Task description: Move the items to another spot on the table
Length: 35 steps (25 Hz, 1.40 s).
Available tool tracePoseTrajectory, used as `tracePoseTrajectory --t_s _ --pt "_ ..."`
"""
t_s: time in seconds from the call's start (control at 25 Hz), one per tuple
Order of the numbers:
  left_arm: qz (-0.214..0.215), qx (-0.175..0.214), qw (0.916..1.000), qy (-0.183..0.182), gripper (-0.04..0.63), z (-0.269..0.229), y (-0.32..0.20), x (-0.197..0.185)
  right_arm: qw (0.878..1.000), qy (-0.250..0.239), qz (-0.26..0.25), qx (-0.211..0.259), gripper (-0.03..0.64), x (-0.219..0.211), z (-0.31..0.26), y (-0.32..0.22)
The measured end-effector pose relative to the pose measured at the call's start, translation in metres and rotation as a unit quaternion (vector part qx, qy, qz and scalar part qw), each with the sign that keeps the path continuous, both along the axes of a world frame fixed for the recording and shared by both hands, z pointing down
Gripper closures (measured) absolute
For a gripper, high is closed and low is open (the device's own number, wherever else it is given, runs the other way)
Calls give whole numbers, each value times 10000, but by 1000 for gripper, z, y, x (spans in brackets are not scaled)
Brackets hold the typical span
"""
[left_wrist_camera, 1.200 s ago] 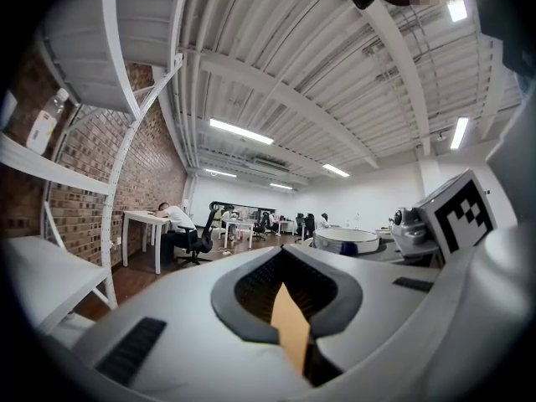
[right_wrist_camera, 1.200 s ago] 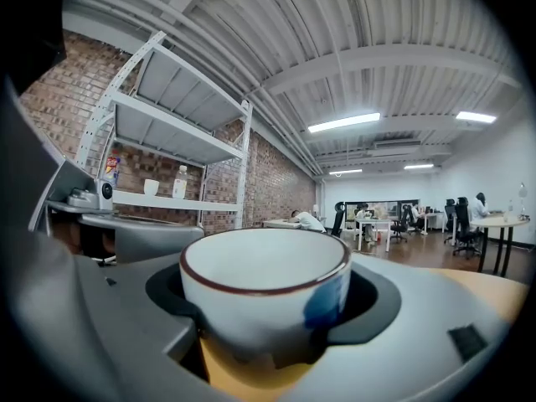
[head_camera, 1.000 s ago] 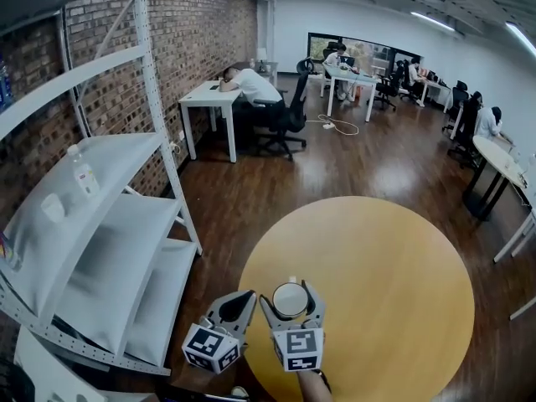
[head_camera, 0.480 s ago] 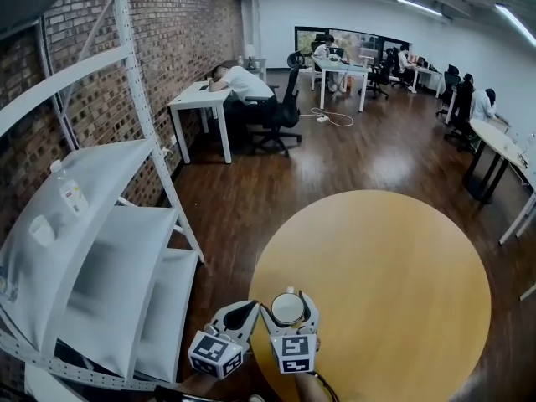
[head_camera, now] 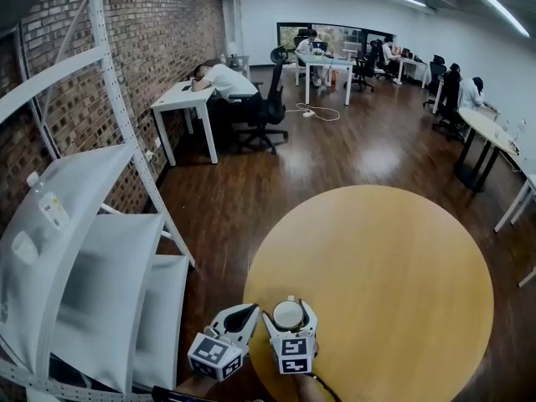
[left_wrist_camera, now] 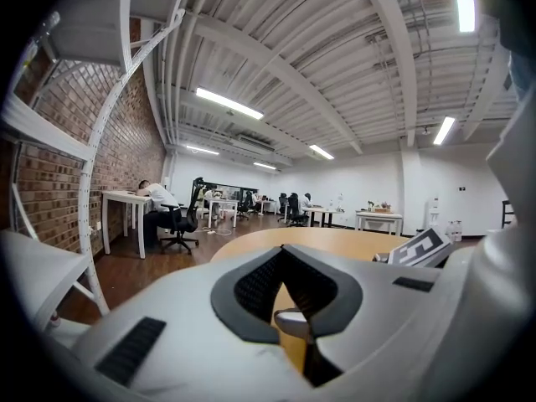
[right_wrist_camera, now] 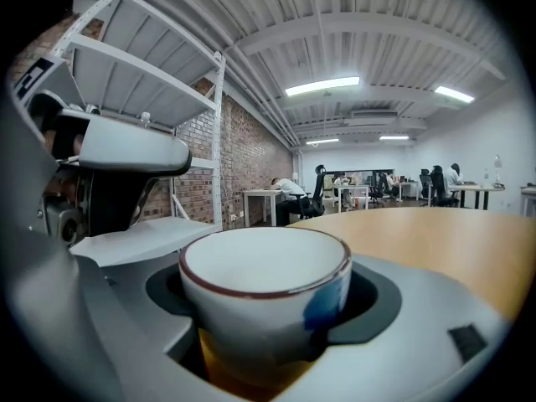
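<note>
A white cup with a dark red rim and a blue mark on its side sits between the jaws of my right gripper, which is shut on it. They are over the near left edge of the round wooden table. Whether the cup rests on the table or hangs just above it I cannot tell. My left gripper is just left of the right one, beyond the table's edge. It is shut, its tips touch, and it holds nothing.
A white metal shelf rack stands close on the left with a small bottle on it. Dark wood floor lies between rack and table. Far off are white desks, office chairs and seated people; a person leans on a desk.
The head view has swung a little, so the rack slid left and the table sits more central. Both grippers moved slightly lower in the picture. The cup stays in the right gripper.
</note>
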State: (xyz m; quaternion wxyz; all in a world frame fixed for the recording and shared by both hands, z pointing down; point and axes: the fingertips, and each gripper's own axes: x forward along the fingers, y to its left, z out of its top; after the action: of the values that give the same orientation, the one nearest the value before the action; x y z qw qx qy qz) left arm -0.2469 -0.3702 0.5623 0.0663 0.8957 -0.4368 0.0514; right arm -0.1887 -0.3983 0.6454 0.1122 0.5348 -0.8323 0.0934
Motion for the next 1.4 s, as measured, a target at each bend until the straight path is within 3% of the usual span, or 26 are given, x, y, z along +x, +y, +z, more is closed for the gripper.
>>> tracePoseTrajectory --t_s 0.6,1.04,1.4 --pt "129 -40 9999 88 577 11 -9 9 9999 -33 138 8 177 7 3 1" --pt "-142 -85 9996 221 577 -4 -1 -2 9987 -38 77 495 176 9 -55 6" --pt "-181 -2 9990 412 577 -57 32 6 9967 95 -120 797 195 13 -128 43"
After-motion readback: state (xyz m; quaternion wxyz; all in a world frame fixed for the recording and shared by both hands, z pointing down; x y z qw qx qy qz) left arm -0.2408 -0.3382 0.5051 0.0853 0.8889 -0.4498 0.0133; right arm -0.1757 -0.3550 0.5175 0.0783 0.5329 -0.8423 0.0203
